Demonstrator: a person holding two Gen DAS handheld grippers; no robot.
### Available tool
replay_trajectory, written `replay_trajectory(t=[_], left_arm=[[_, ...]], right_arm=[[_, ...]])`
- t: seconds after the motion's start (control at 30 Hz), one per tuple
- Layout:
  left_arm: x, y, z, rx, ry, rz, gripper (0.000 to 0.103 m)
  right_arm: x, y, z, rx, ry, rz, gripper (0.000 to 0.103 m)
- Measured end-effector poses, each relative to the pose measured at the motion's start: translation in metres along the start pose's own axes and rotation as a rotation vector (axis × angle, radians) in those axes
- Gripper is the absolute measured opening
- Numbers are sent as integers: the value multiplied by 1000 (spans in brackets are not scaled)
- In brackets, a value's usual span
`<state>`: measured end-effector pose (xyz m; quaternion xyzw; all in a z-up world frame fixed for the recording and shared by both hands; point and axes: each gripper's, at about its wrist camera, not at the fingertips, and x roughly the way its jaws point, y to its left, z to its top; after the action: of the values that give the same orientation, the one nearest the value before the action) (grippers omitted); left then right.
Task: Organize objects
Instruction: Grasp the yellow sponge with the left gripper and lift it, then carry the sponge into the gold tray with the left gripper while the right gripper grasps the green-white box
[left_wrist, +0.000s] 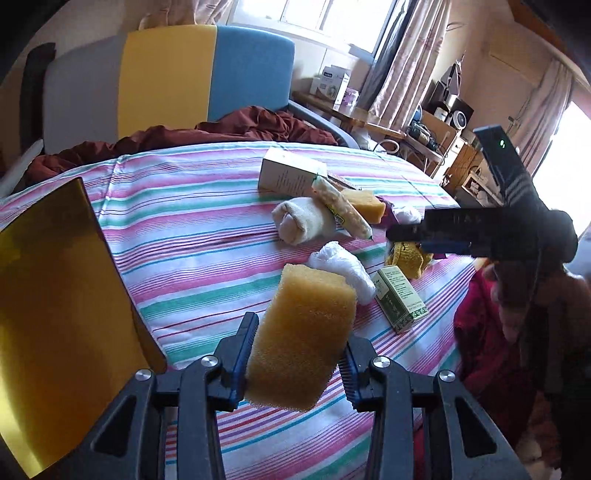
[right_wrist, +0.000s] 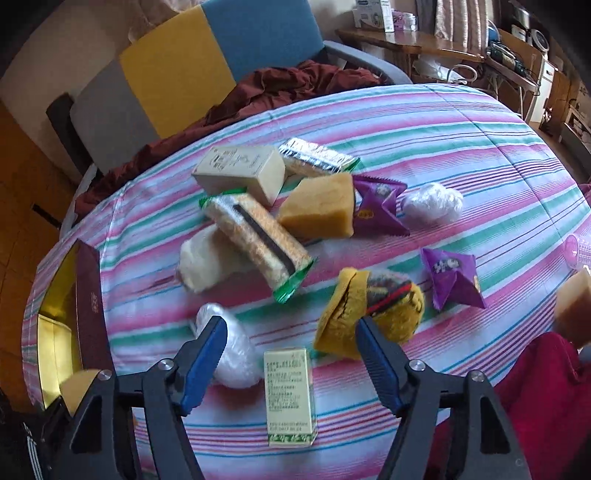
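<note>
left gripper (left_wrist: 297, 363) clamps yellow sponge (left_wrist: 301, 332) at frame centre, lifted clear for sorting; right gripper (right_wrist: 290, 363) hangs unclenched, straddling green box (right_wrist: 290, 397), apparently lining up a pick.

Porous rough foam sponge (left_wrist: 301, 334), matt striped cotton cloth (left_wrist: 192, 236), glossy gold-lined box (left_wrist: 55, 314), crinkly foil wrapper (right_wrist: 317, 157), smooth printed carton (right_wrist: 290, 397)

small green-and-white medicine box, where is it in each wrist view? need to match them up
Left wrist: the small green-and-white box lies lower right of centre on the striped cloth, right of the sponge held in the left gripper.
Right wrist: the same box sits bottom centre, between the open fingers of the right gripper.
Shared landmark: the white plastic wad just beside the box.
</note>
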<state>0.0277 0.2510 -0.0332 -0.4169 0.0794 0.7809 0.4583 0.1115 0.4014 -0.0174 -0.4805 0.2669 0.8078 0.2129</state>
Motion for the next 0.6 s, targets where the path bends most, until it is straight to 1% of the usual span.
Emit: replay_trajectory(t=[0.07, 0.13, 0.2, 0.23, 0.33, 0.37, 0.5, 0.6], left_arm=[[-4, 2, 1, -10, -11, -4, 41], [-9, 4, 1, -20, -25, -8, 41], [-14, 6, 0, -24, -39, -9, 41], [-17, 6, 0, -25, -44, -9, 41], [-25, 11, -2, -34, -63, -7, 41], [-28, 13, -3, -40, -69, -7, 41], [-40, 26, -4, -77, -94, 8, 42], [-54, 41, -3, -118, -121, 29, 42]], right_arm=[[7, 9, -7, -28, 65, -20, 67], [15, 15, -14, -51, 109, -53, 63], [24, 18, -20, -75, 148, -102, 55], [29, 19, -23, -86, 171, -126, 52], [43, 24, -33, -126, 228, -162, 36], [46, 25, -35, -138, 234, -161, 30], [51, 36, -39, -202, 211, -147, 30], [56, 41, -38, -251, 176, -166, 30]])
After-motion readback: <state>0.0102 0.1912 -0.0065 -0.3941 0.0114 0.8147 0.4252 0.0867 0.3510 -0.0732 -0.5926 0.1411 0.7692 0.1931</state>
